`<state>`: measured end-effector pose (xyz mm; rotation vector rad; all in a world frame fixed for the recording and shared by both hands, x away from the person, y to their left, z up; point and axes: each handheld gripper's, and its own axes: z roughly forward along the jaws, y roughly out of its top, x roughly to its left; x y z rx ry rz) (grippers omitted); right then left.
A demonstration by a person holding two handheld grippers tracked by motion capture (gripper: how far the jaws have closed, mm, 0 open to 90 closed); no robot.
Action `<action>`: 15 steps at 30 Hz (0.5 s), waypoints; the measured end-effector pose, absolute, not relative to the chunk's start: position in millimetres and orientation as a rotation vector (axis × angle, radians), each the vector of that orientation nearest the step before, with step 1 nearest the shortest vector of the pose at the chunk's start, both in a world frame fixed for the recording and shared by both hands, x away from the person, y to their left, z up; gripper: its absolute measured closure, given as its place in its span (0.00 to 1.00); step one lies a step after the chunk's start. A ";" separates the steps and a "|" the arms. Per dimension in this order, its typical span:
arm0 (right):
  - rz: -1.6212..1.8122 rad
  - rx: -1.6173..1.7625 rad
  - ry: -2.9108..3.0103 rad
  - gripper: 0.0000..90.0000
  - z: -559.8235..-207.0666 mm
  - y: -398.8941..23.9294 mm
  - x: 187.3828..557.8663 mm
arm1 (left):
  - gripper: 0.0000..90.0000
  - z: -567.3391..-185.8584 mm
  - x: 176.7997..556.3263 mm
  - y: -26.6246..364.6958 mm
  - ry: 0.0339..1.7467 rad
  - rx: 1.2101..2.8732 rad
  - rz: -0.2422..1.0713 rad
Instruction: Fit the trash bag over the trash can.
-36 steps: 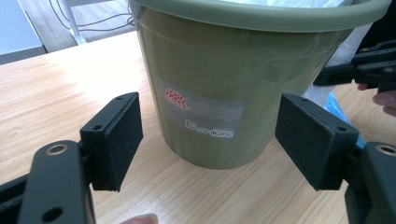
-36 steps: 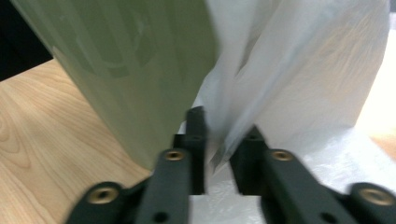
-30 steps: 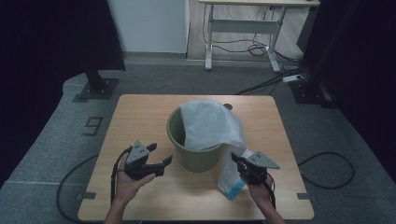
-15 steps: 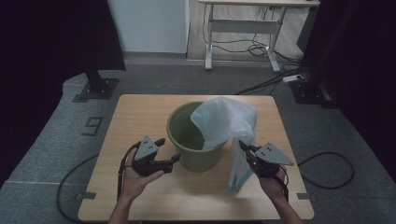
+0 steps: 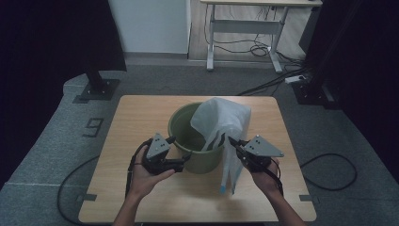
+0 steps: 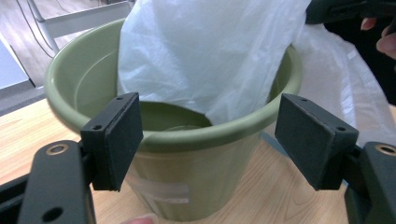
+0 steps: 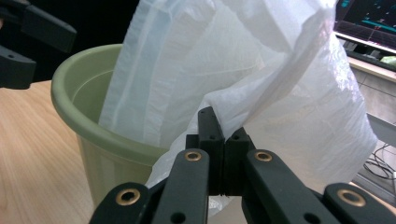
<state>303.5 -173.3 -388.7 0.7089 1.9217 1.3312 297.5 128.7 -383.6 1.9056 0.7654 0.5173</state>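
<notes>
Green bucket: the round green plastic bucket stands upright in the middle of the light wooden table. It has not moved.
White bag: the thin white plastic bag is higher than a second ago. Then it lay flat over the bucket's top. Now it stands tall, one part inside the bucket and a long part hanging down outside the bucket's right side.
Right gripper: the right gripper, just right of the bucket, has gone up. Its jaws are pressed tight together on a fold of the bag.
Left gripper: the left gripper, by the bucket's left front wall, has come closer. Its pads stand wide apart on each side of the near rim and hold nothing.
What it means: the bag looks like it is being opened to line the bucket. The left gripper seems ready to steady the rim or catch the bag's other edge.
</notes>
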 end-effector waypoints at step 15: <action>1.327 0.719 1.951 0.96 -390.4 -173.5 305.9 | 0.26 -376.4 310.6 108.7 0.791 1.895 0.507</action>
